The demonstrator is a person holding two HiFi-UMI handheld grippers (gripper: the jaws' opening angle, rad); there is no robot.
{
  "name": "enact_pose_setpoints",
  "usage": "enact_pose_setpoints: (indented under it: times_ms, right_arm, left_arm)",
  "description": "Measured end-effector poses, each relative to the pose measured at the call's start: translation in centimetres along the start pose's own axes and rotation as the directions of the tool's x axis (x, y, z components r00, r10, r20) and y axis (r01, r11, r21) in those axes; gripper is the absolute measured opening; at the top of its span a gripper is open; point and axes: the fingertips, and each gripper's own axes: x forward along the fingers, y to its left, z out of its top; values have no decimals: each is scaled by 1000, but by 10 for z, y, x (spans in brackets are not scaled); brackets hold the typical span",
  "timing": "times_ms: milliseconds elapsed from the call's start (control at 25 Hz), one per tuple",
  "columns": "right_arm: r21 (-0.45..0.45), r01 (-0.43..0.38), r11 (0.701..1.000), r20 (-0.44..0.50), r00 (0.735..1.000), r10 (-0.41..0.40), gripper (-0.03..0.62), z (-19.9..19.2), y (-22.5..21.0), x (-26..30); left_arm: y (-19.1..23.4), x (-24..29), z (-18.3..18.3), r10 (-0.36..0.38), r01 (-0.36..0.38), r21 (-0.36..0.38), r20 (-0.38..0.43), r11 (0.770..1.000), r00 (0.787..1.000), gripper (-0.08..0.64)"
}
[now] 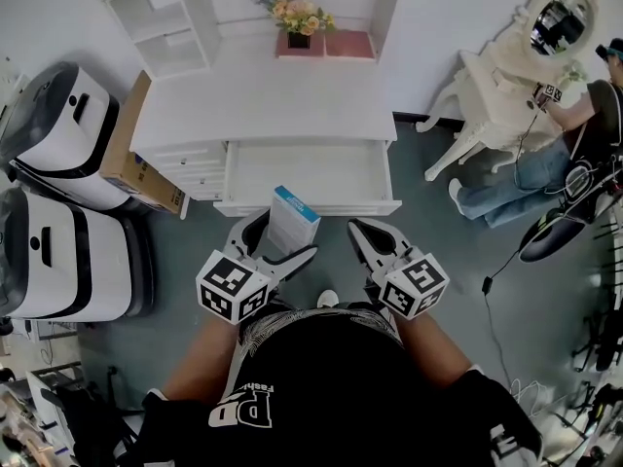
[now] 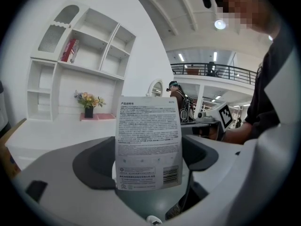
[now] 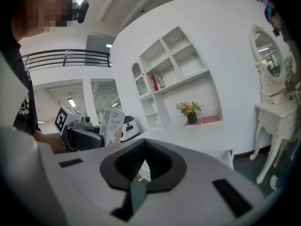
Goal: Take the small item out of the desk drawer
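Packet (image 1: 293, 219) sits clamped upright between the jaws of your left gripper (image 1: 282, 238), a white pack with a blue top edge. In the left gripper view its printed back and barcode face the camera, and the jaws press on its lower part from both sides. From your head view it is out of the drawer (image 1: 307, 172), lifted just in front of the drawer's front edge and over the grey floor (image 1: 438, 261).

The drawer stands pulled open under the white desk (image 1: 263, 95), showing its pale inner bottom. Flowers (image 1: 297, 14) stand at the back of the desktop beside a pink block, and a white shelf unit (image 1: 156, 17) rises at the desk's left rear corner.

Your right gripper (image 1: 368, 233) is level with the left one, near it but apart from it. Its jaws are drawn together with only a thin slit between them and nothing in it. The right gripper view shows the packet off to its left.

A person (image 1: 545, 163) sits by a white dressing table at the far right.
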Motion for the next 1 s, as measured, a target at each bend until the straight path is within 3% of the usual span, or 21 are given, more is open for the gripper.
enact_pose_setpoints:
  times_ms: [1000]
  right_arm:
    - [-13, -19, 1000, -4, 1000, 19, 6, 3, 16, 2]
  left_arm:
    - [-2, -11, -1, -2, 2, 7, 6, 1000, 1000, 430]
